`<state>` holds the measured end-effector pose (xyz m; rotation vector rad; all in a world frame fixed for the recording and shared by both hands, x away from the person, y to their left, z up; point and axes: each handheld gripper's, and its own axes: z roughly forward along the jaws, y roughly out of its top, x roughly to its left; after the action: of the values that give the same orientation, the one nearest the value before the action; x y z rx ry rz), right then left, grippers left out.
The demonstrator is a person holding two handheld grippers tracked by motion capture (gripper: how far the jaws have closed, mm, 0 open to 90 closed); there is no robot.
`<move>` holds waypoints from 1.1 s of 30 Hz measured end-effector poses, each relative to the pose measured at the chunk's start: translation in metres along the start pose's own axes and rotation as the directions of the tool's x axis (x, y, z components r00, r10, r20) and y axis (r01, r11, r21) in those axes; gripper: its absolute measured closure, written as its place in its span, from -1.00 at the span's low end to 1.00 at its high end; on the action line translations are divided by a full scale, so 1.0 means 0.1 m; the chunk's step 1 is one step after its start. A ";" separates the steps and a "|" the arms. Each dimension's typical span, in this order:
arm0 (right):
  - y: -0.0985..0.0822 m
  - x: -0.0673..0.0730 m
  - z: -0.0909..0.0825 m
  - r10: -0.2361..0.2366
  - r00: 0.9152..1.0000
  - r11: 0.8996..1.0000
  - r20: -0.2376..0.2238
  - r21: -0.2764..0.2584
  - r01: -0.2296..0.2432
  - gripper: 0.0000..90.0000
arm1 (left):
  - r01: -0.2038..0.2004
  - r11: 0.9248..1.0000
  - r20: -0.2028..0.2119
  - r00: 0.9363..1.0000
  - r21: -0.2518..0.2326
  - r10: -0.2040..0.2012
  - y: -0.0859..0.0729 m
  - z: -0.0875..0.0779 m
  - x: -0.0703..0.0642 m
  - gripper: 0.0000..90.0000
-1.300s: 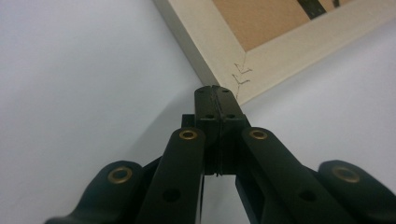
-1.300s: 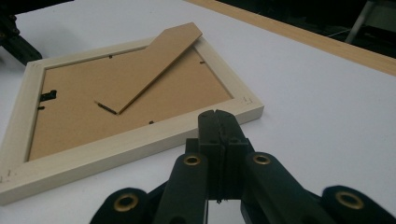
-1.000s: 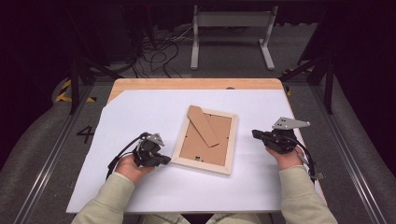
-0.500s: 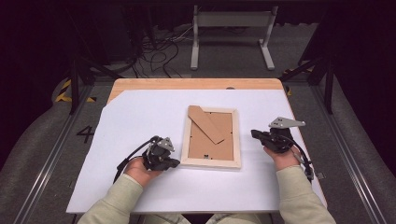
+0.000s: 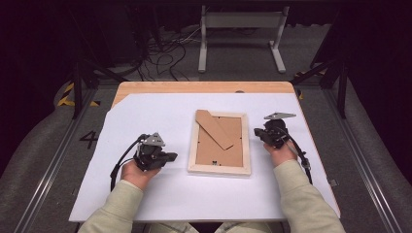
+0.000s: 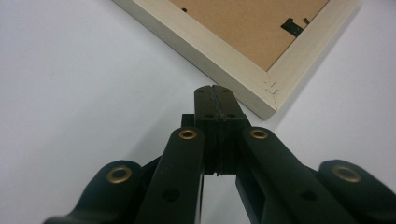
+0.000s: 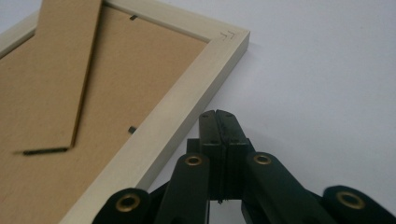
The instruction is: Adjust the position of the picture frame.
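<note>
In the high view, a picture frame [image 5: 219,143] lies back-up at the centre of the white table [image 5: 145,116], its brown stand flap toward the upper left. The left gripper [image 5: 167,158] sits just left of it and the right gripper [image 5: 257,133] just right, both closed on nothing.

In the left gripper view, the shut jaws point at the frame's pale corner at upper right.

In the right gripper view, the shut jaws lie just beside the frame's wooden edge, which fills the left half.

Picture frame [image 5: 219,169]: pale cream wood border, brown fibreboard back, brown stand flap [image 5: 214,129]. Counter [image 5: 145,116]: white sheet over light wood. Both claws black, brass rivets. Sleeves [image 5: 306,204] pale green.
</note>
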<state>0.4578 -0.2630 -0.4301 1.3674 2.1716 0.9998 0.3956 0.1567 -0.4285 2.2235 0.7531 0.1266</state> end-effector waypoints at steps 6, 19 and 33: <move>0.10 0.01 0.23 0.022 0.997 0.999 0.076 0.037 -0.025 1.00 | 0.010 1.000 -0.013 1.000 -0.017 -0.011 -0.05 -0.05 0.04 0.98; 0.16 -0.02 0.43 -0.014 0.995 0.999 0.102 0.046 0.009 1.00 | 0.054 0.998 -0.048 0.997 -0.029 -0.055 -0.18 -0.16 0.06 0.99; 0.21 0.05 0.48 -0.048 0.996 0.999 0.069 0.000 0.048 1.00 | 0.070 0.997 -0.058 0.996 -0.026 -0.071 -0.21 -0.15 0.09 0.99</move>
<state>0.4991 -0.2353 -0.4468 1.3223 2.1418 0.9228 0.3879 0.1827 -0.4341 2.1754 0.8567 0.1658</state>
